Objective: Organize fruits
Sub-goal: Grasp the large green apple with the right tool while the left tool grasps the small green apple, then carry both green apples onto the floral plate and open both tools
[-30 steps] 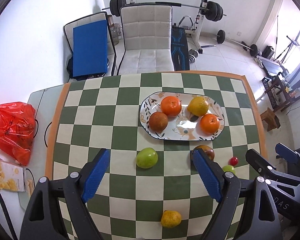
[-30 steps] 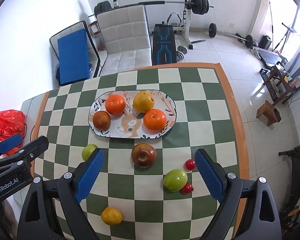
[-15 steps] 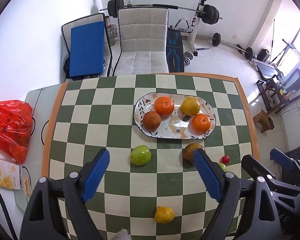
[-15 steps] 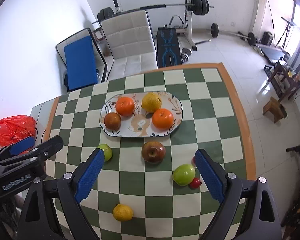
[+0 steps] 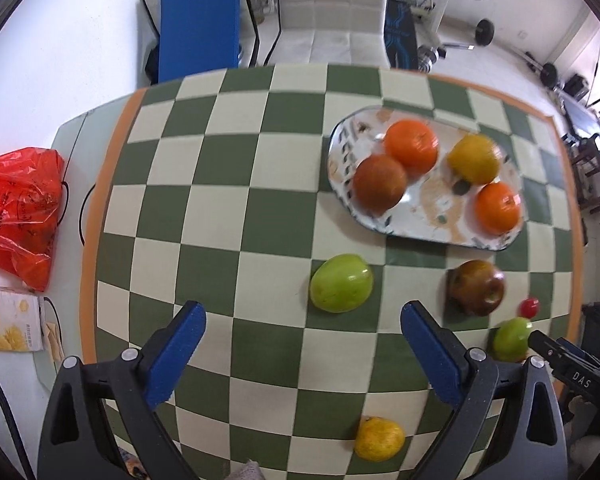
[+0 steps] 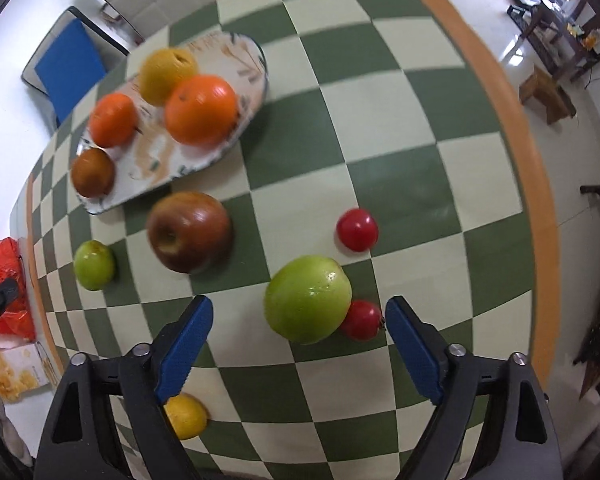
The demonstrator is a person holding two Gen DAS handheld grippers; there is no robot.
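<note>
Right tool (image 6: 296,322) was wide open, empty, low over the worktop (image 6: 400,92). A big green apple (image 6: 307,299) sat at frame centre just ahead of the blue pads (image 6: 184,346), between their tips. A small red fruit (image 6: 362,320) touched its right side; another red fruit (image 6: 357,229) lay apart, above. Dark red apple (image 6: 189,231) sat left of centre, a smaller green apple (image 6: 94,265) further left, a yellow fruit (image 6: 185,416) lower left, partly behind the left finger. Plate (image 6: 256,60) in the upper left carried two oranges, a yellow fruit and a brown fruit.

Left tool (image 5: 302,334) was also wide open and empty. The smaller green apple (image 5: 341,288) sat just above the gap between its fingers, right of centre. Plate (image 5: 342,136) was upper right. Red bag (image 5: 18,212) and a box (image 5: 8,326) lay at the left edge.
</note>
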